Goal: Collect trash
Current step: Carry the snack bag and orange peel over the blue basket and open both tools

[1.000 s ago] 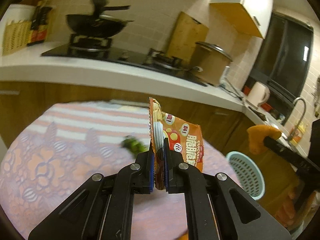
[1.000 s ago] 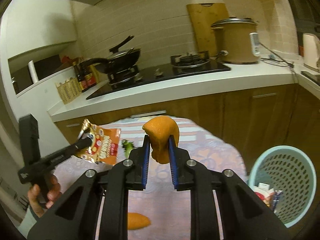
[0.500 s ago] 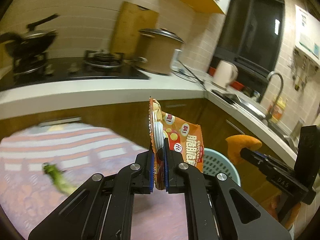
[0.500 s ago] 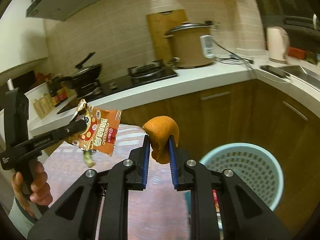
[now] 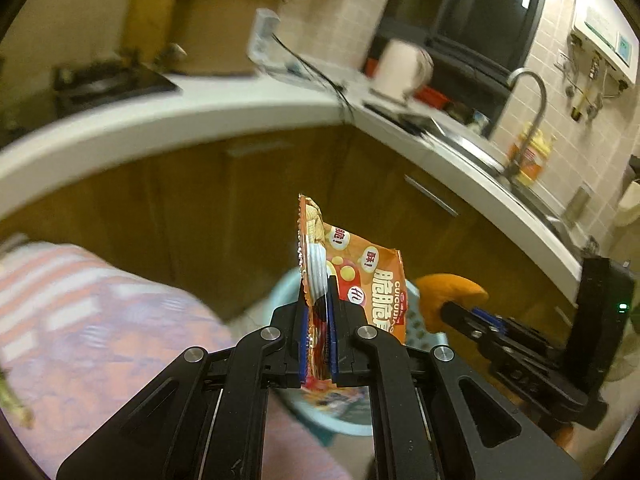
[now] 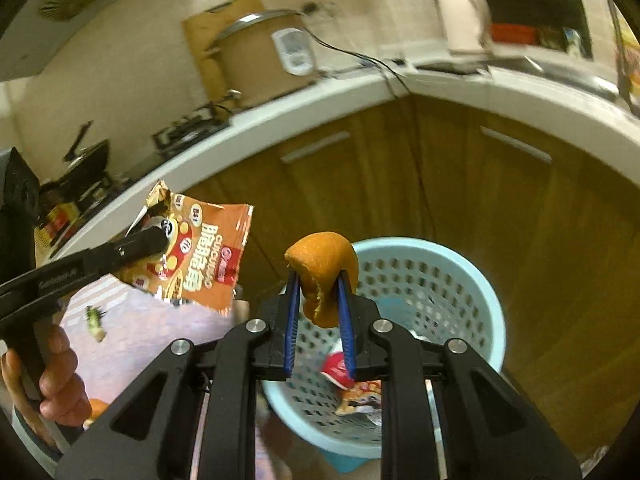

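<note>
The left gripper points downward, its jaws clamped on an orange snack wrapper. The right gripper also tilts downward, its jaws pinching a piece of orange peel. A bare hand grasps the left gripper's handle.

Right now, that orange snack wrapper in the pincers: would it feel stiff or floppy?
Probably light and crinkly: the snack wrapper stands up by itself above the shut left gripper. Likely thin and empty, since it looks flat and torn open on top.
</note>
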Demonstrator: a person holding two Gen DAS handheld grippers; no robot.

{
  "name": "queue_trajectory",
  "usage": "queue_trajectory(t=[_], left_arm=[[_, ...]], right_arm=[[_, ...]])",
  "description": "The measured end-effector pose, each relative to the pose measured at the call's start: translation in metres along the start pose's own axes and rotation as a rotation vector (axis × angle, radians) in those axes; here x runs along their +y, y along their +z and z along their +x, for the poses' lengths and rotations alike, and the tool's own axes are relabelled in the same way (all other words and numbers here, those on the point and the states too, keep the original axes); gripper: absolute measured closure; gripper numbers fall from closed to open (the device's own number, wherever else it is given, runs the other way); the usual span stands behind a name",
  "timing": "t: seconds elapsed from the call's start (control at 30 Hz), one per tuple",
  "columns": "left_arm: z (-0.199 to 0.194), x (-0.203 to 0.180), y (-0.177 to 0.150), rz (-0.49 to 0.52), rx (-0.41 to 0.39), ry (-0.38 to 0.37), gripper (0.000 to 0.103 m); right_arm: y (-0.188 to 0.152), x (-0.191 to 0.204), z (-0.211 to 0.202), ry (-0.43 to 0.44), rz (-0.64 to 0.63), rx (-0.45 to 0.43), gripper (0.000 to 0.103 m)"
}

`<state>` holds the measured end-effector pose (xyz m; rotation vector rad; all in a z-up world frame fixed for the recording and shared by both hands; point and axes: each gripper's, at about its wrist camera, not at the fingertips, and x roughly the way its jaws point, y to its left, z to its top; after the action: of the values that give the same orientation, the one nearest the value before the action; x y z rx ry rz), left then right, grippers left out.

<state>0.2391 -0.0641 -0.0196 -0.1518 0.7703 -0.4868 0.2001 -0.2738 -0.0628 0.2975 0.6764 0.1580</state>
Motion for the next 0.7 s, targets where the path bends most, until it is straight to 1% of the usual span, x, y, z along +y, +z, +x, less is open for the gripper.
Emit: queue_trajectory(t=[0.03, 0.23, 0.27, 0.33, 0.4, 0.43, 0.47, 0.5, 0.53, 0.57, 0.6, 0.63, 0.7], left_arm=[[0.011, -0.003, 0.0, 0.0, 0.019, -0.015, 0.098], [0.062, -0.014, -0.004, 0.024, 0.093, -0.004, 0.097], [0.067, -0.014, -0.004, 0.026, 0.102, -0.001, 0.096], [0.077, -0.015, -0.006, 0.029, 0.121, 0.001, 0.094], [0.082, -0.014, -0.008, 0.022, 0.134, -0.015, 0.08], [0.083, -0.014, -0.008, 0.02, 0.133, -0.011, 0.067], [0.082, -0.013, -0.008, 0.021, 0.128, -0.001, 0.059], [0.082, -0.014, -0.008, 0.023, 0.123, 0.009, 0.058], [0.081, -0.013, -0.008, 0.025, 0.123, 0.011, 0.058], [0.08, -0.013, -0.008, 0.025, 0.125, 0.011, 0.058], [0.079, -0.013, -0.008, 0.024, 0.124, 0.012, 0.058], [0.075, -0.013, -0.008, 0.023, 0.119, 0.013, 0.057], [0.07, -0.013, -0.007, 0.024, 0.111, 0.016, 0.056]], right_arm=[[0.0, -0.004, 0.003, -0.009, 0.008, 0.009, 0.087], [-0.002, -0.032, 0.036, -0.061, 0.07, 0.092, 0.087], [-0.003, -0.036, 0.041, -0.065, 0.081, 0.103, 0.084], [-0.005, -0.043, 0.05, -0.071, 0.093, 0.123, 0.084], [-0.008, -0.047, 0.056, -0.07, 0.103, 0.143, 0.082], [-0.01, -0.05, 0.059, -0.067, 0.112, 0.154, 0.081], [-0.011, -0.052, 0.061, -0.07, 0.121, 0.163, 0.078], [-0.012, -0.054, 0.062, -0.073, 0.126, 0.166, 0.072], [-0.012, -0.056, 0.062, -0.074, 0.128, 0.164, 0.071], [-0.013, -0.057, 0.06, -0.075, 0.13, 0.159, 0.067], [-0.012, -0.058, 0.059, -0.08, 0.133, 0.154, 0.059], [-0.012, -0.059, 0.056, -0.086, 0.135, 0.146, 0.055], [-0.01, -0.057, 0.052, -0.079, 0.135, 0.137, 0.053]])
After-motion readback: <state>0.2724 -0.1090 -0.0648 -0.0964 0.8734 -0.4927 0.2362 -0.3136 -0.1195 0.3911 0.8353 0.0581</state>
